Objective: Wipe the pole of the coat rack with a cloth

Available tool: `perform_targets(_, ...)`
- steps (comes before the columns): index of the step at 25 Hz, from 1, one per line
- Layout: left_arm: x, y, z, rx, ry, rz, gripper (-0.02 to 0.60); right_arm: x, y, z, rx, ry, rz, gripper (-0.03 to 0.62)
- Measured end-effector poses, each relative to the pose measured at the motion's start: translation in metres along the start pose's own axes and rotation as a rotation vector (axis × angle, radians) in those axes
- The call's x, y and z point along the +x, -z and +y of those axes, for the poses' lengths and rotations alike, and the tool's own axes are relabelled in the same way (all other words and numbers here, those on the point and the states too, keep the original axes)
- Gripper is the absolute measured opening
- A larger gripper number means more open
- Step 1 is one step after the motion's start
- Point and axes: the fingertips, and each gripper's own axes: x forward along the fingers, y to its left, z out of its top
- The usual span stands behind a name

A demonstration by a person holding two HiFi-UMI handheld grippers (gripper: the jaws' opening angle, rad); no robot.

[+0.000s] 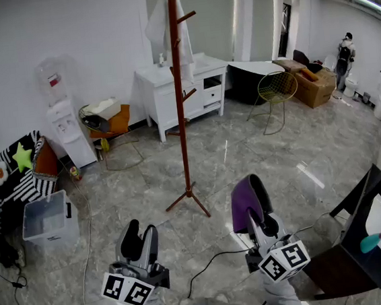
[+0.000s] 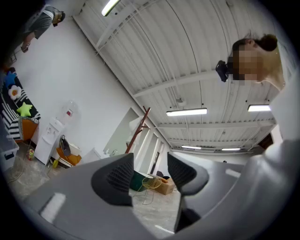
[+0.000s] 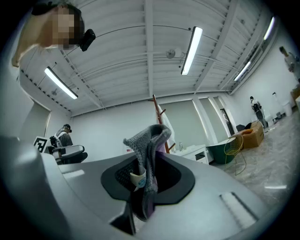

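Observation:
The coat rack's brown wooden pole (image 1: 179, 95) stands upright mid-room on spread feet, with short pegs near its top; it shows small and far in the left gripper view (image 2: 138, 130) and the right gripper view (image 3: 159, 118). My right gripper (image 1: 252, 205) is low in the head view, short of the rack's base, shut on a purple-grey cloth (image 1: 247, 200) that sticks up between the jaws (image 3: 147, 154). My left gripper (image 1: 139, 238) is level with it to the left, open and empty (image 2: 149, 171).
A white cabinet (image 1: 184, 91) stands behind the rack, a water dispenser (image 1: 62, 121) at the left wall, a clear storage bin (image 1: 47, 217) on the floor left. A yellow wire chair (image 1: 275, 92), cardboard boxes (image 1: 315, 84) and a dark table (image 1: 365, 231) are at right. A person (image 1: 345, 54) stands far right.

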Motion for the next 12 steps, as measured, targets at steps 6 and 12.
perform_targets(6,0.005,0.007,0.000,-0.016,0.020,0.015,0.242,0.000,0.009,-0.001,0.010,0.011,0.021,0.052)
perform_targets(12,0.011,0.012,0.005,-0.028,0.038,0.023,0.242,0.004,0.018,0.005,0.015,0.021,0.034,0.053)
